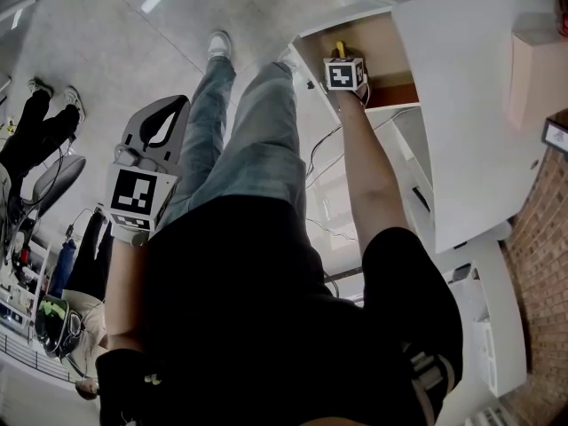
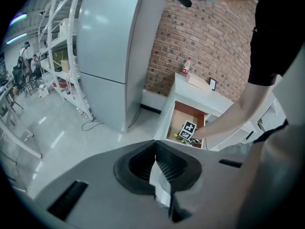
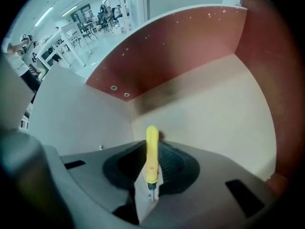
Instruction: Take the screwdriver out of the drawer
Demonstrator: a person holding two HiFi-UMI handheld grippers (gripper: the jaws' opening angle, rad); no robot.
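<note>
Right gripper view shows the right gripper (image 3: 148, 187) closed on the screwdriver (image 3: 151, 149). It pinches the yellow handle near its metal end, so most of the handle sticks out past the jaws into the open drawer (image 3: 209, 113). The tool is low inside, near a corner where the pale floor meets a reddish wall. The left gripper (image 2: 161, 182) hangs at the person's side, jaws together with nothing between them, well apart from the drawer. From where I stand the hold looks thin. A narrow pinch on a smooth round handle could let it swivel or slide out on the lift, and the jutting end could catch the drawer wall.
</note>
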